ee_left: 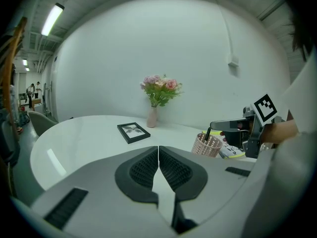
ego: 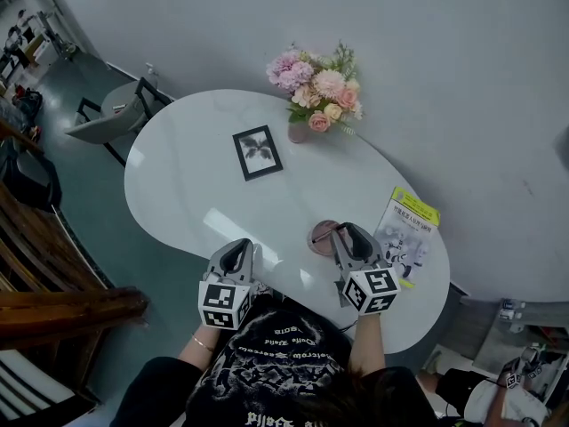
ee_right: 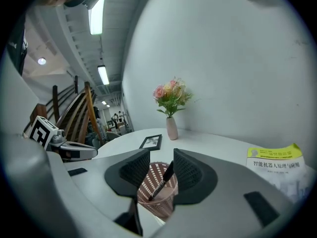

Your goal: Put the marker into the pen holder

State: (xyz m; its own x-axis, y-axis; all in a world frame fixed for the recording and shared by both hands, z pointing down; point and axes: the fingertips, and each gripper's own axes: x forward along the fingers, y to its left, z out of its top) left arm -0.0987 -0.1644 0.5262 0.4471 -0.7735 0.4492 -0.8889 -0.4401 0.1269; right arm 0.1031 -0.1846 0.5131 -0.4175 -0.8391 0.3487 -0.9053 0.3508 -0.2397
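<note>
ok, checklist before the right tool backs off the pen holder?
1. Marker inside pen holder, leaning: ok.
2. Right tool jaws apart, no clamp on the marker: ok.
3. Marker top clear of both jaws: cannot tell, it stands close to one.
4. Pen holder upright on table: ok.
5. Left tool shut, empty, away from the pen holder: ok.

Chinese heading beginning "智能机器" on the yellow-topped booklet (ee_right: 275, 165), smaller print illegible
</note>
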